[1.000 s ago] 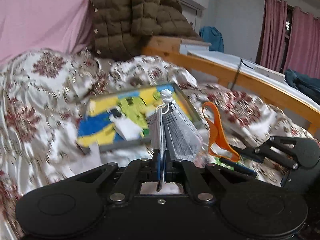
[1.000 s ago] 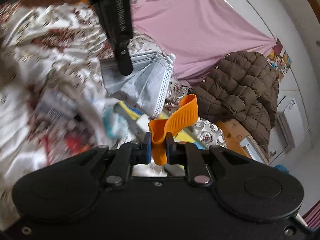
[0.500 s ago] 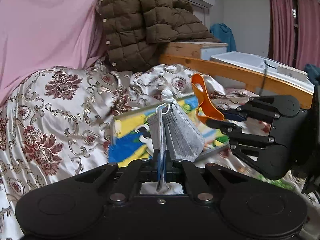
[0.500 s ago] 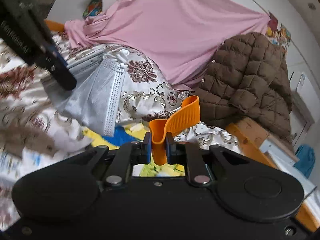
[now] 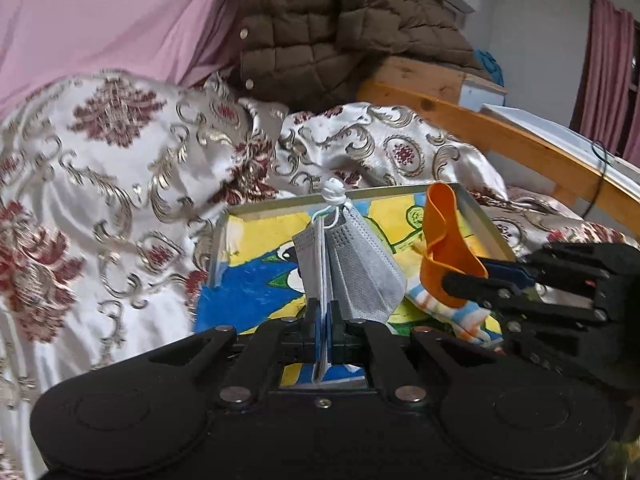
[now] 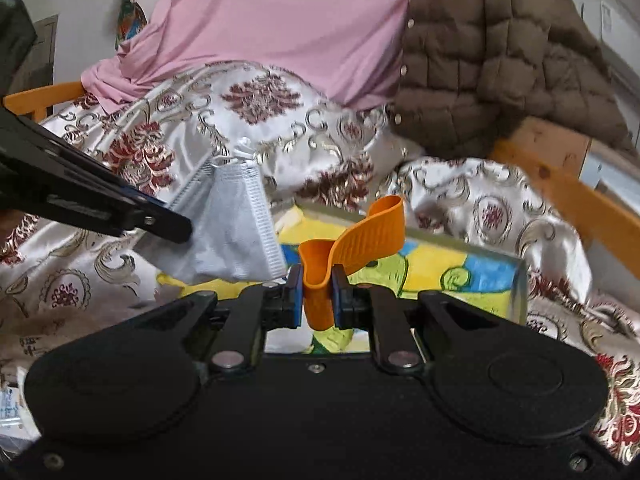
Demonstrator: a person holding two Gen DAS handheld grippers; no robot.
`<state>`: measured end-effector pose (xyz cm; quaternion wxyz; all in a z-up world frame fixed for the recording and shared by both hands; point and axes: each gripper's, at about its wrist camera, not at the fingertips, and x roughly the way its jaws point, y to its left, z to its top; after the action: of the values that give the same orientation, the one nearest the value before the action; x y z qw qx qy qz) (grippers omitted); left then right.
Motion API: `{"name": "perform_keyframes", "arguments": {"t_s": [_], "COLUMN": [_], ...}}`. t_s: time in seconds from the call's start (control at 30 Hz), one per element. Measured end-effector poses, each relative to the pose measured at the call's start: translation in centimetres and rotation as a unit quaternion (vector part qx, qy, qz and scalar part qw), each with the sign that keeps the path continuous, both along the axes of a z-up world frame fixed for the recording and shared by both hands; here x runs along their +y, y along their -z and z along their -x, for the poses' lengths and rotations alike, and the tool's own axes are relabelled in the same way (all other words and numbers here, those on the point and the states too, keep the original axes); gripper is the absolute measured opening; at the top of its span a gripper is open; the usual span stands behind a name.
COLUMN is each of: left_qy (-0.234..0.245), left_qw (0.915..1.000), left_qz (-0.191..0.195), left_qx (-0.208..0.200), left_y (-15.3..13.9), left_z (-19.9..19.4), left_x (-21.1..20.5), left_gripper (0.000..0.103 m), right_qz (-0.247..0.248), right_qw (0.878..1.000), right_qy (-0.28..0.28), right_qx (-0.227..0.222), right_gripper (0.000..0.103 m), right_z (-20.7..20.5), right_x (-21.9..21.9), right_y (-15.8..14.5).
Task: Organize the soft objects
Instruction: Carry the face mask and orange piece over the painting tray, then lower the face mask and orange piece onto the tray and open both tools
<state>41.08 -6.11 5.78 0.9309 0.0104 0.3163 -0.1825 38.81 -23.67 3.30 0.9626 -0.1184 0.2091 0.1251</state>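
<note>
A cream satin bedspread (image 5: 120, 184) with maroon and gold floral motifs is seen crumpled across the bed. A pink sheet (image 5: 100, 20) is draped behind it, and a brown quilted jacket (image 5: 340, 20) is hung beside the sheet. A wooden bed rail (image 5: 500, 140) is seen at the right, with pink curtains (image 5: 608, 72) beyond it against a pale wall. A blue cloth (image 5: 490, 66) lies just behind the jacket. Colourful pictures (image 6: 130, 20) are fixed to the wall left of the sheet.
</note>
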Motion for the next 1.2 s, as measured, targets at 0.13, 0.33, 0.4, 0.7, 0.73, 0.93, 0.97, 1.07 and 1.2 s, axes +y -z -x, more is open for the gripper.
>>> {"name": "perform_keyframes", "arguments": {"t_s": [0.13, 0.33, 0.4, 0.7, 0.73, 0.93, 0.97, 1.07, 1.2], "left_qy": [-0.008, -0.016, -0.018, -0.029, -0.029, -0.036, -0.037, -0.039, -0.041], "left_qw": [0.9991, 0.9961, 0.9951, 0.9923, 0.9921, 0.9910, 0.9908, 0.9906, 0.9904], "left_qz": [0.026, 0.052, 0.056, 0.060, 0.061, 0.063, 0.063, 0.063, 0.062], "left_qx": [0.031, 0.070, 0.080, 0.104, 0.106, 0.113, 0.114, 0.115, 0.117], "left_y": [2.1, 4.7, 5.3, 6.6, 6.6, 6.6, 6.7, 6.7, 6.8], "left_z": [-2.3, -4.1, -4.4, -5.2, -5.3, -5.5, -5.6, -5.7, -5.7], "left_x": [-0.4, -0.7, -0.8, -1.1, -1.1, -1.3, -1.3, -1.4, -1.4], "left_gripper": [0.002, 0.002, 0.002, 0.002, 0.002, 0.002, 0.002, 0.002, 0.002], "right_qz": [-0.007, 0.013, 0.021, 0.035, 0.035, 0.038, 0.038, 0.043, 0.044], "right_qw": [1.000, 0.998, 0.998, 0.995, 0.994, 0.993, 0.993, 0.993, 0.992], "right_qy": [0.000, 0.003, 0.006, 0.014, 0.014, 0.018, 0.019, 0.019, 0.021], "right_qx": [0.028, 0.058, 0.066, 0.097, 0.098, 0.107, 0.108, 0.110, 0.114], "right_gripper": [0.008, 0.008, 0.008, 0.008, 0.008, 0.009, 0.009, 0.010, 0.011], "right_z": [-1.8, -2.3, -2.5, -3.2, -3.1, -2.9, -2.9, -2.9, -3.1], "right_x": [-0.5, -1.3, -1.0, -0.1, -0.1, 0.5, 0.5, 0.7, 0.8], "right_y": [1.4, 3.6, 4.1, 5.9, 5.8, 5.5, 5.5, 5.4, 5.4]}}
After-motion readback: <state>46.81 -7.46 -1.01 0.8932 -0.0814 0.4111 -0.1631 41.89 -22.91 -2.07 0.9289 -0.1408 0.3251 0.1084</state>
